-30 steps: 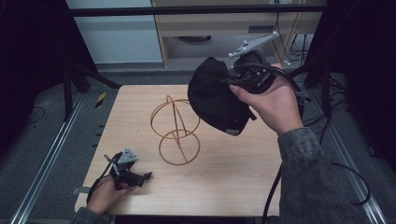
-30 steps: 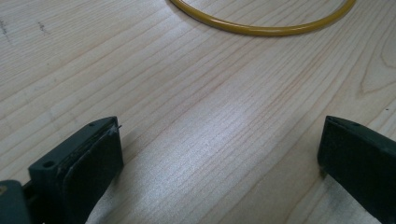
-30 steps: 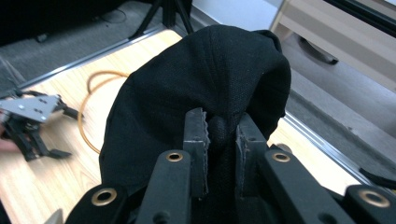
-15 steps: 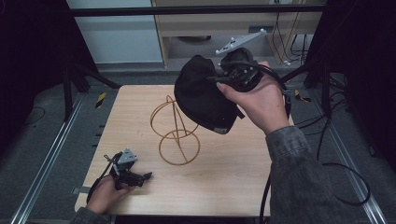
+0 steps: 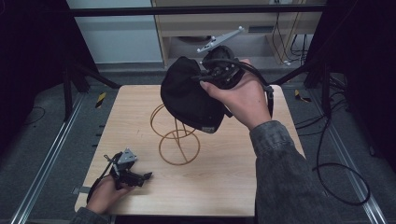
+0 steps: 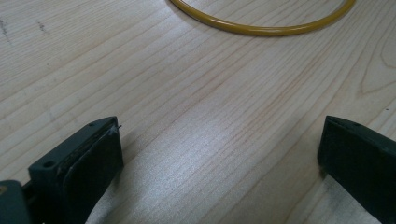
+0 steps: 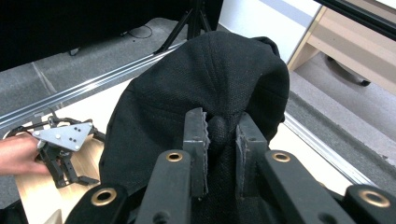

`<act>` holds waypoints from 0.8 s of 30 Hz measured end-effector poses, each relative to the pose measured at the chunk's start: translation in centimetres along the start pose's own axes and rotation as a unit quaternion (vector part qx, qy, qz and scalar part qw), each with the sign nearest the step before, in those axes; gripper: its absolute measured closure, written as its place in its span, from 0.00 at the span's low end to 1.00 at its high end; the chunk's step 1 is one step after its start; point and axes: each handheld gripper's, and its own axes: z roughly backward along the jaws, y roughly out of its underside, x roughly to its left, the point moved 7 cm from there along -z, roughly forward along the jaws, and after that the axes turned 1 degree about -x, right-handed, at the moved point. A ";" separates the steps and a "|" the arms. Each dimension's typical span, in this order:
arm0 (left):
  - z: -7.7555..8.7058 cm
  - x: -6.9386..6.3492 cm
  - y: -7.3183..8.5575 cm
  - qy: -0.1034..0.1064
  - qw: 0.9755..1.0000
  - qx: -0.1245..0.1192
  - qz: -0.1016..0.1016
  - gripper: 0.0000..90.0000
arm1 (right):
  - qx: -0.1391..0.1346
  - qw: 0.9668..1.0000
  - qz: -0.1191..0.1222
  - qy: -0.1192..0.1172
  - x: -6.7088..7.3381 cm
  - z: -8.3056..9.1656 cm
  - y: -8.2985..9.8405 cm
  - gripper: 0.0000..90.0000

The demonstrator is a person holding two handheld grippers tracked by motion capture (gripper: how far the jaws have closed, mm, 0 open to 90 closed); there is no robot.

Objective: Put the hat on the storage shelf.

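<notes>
- Resting low on the wooden table [image 5: 224,186], unmoved since earlier: left gripper [image 5: 140,177], jaws wide, nothing between.
- Beyond, standing unshifted: gold wire stand [image 5: 175,135].
- Farther, carried leftward over the stand: black cap [image 5: 189,95], pinched in right gripper [image 7: 219,135].

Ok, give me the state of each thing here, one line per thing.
black cap: lifted off the table, pinched at its crown, above the stand.
wire stand: upright on the table, bare.
right claw: shut on the cap's fabric.
left claw: open, resting low on the table.
</notes>
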 end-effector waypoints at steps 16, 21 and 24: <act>0.0 0.0 0.0 0.000 1.000 0.000 0.001 0.00 | 0.006 0.999 0.003 -0.031 1.4 -1.9 -1.0 0.87; 0.0 0.0 0.0 0.000 1.000 0.000 0.001 0.00 | 0.011 0.999 0.007 -0.039 2.0 -2.9 -1.3 0.87; 0.0 0.0 0.0 0.000 1.000 0.000 0.001 0.00 | 0.015 0.999 0.009 -0.042 2.2 -3.5 -1.3 0.87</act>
